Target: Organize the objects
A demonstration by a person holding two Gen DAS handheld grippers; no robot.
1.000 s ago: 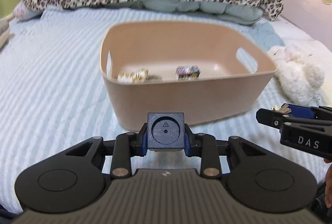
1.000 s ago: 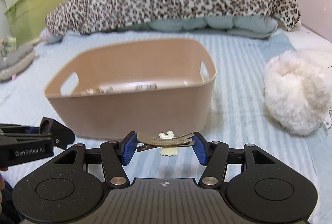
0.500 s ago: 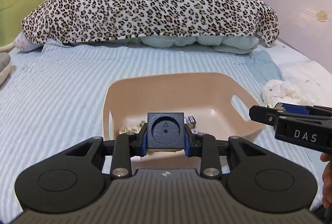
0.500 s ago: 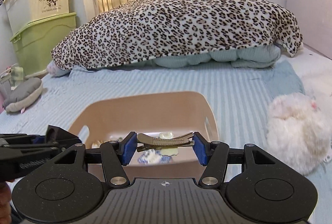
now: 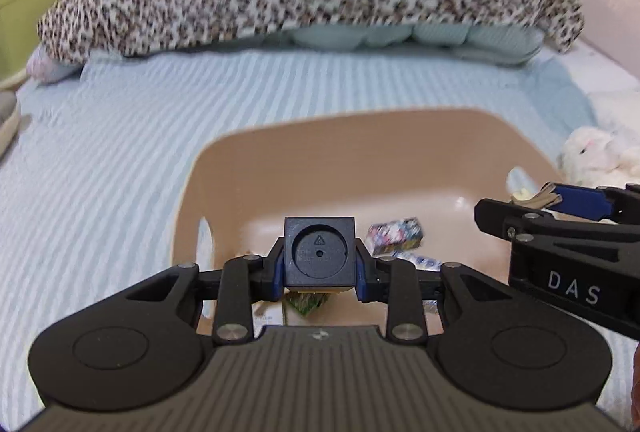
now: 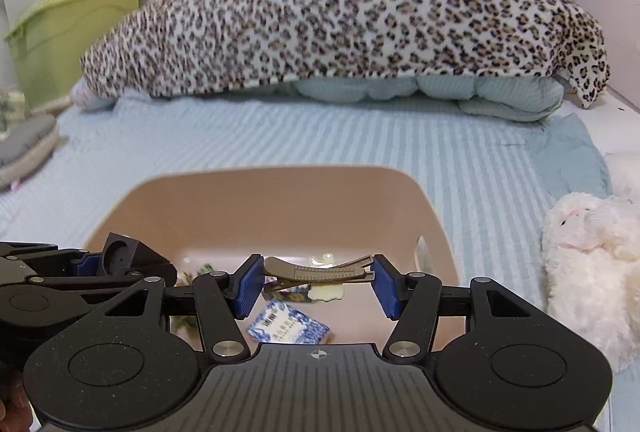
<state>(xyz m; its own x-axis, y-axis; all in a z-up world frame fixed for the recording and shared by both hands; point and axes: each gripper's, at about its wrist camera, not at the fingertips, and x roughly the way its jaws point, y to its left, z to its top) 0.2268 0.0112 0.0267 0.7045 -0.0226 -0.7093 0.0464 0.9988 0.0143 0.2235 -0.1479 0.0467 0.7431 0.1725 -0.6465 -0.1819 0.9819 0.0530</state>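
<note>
My left gripper [image 5: 319,264] is shut on a dark cube-shaped plug adapter [image 5: 319,252] and holds it above the tan plastic basket [image 5: 360,135]. My right gripper [image 6: 316,282] is shut on a grey-brown hair clip [image 6: 316,268] with a pale charm, also above the basket [image 6: 280,191]. Small wrapped packets lie on the basket floor: a colourful one [image 5: 396,234] and a blue-and-white one [image 6: 287,327]. The right gripper shows at the right in the left wrist view [image 5: 560,199]; the left gripper and adapter show at the left in the right wrist view [image 6: 124,260].
The basket sits on a pale blue striped bedspread [image 5: 100,171]. A leopard-print blanket [image 6: 340,27] over pale pillows lies behind. A white plush toy [image 6: 588,256] sits right of the basket. Green and cream storage bins [image 6: 68,31] stand at back left, with a grey cushion [image 6: 24,143].
Both grippers have risen and moved forward, from in front of the basket's near wall to over its inside. Each still holds its object.
</note>
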